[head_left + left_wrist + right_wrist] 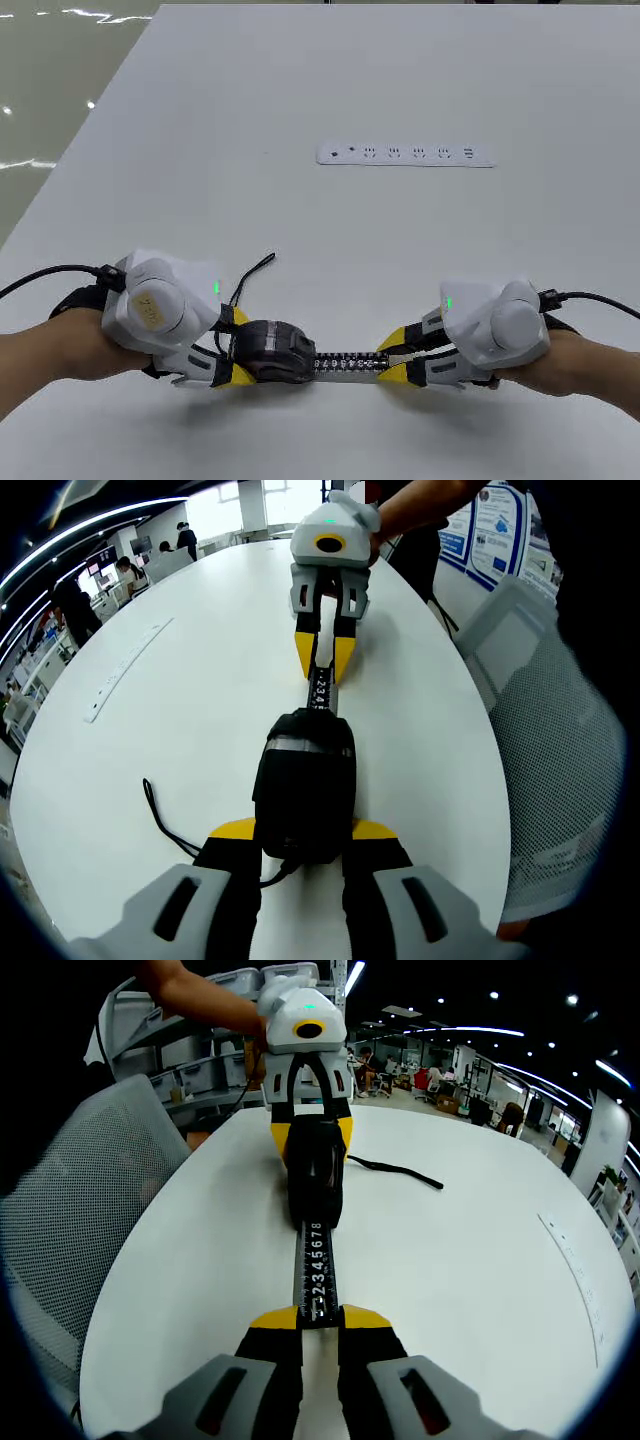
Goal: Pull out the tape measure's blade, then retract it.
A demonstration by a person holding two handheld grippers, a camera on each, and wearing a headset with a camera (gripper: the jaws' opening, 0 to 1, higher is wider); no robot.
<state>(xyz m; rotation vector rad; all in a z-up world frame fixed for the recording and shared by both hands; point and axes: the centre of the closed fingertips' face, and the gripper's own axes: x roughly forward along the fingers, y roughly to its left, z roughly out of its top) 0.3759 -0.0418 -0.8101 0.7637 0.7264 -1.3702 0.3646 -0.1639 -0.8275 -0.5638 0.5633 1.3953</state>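
Head view: well nearer the person than the long white power strip (405, 154), left gripper (240, 347) clamps the black plastic tape measure (275, 351), right gripper (392, 357) pinches its short-drawn numbered blade (350, 362); pulling-out step, I judge, needing further steady separation.

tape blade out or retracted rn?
Out, partway: a short numbered stretch of blade runs from the case in the left claw to the right claw gripping its tip.

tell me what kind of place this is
Probably an open-plan lab or workshop office: a long white table carrying a power strip, a mesh office chair beside it, and grey storage bins behind.
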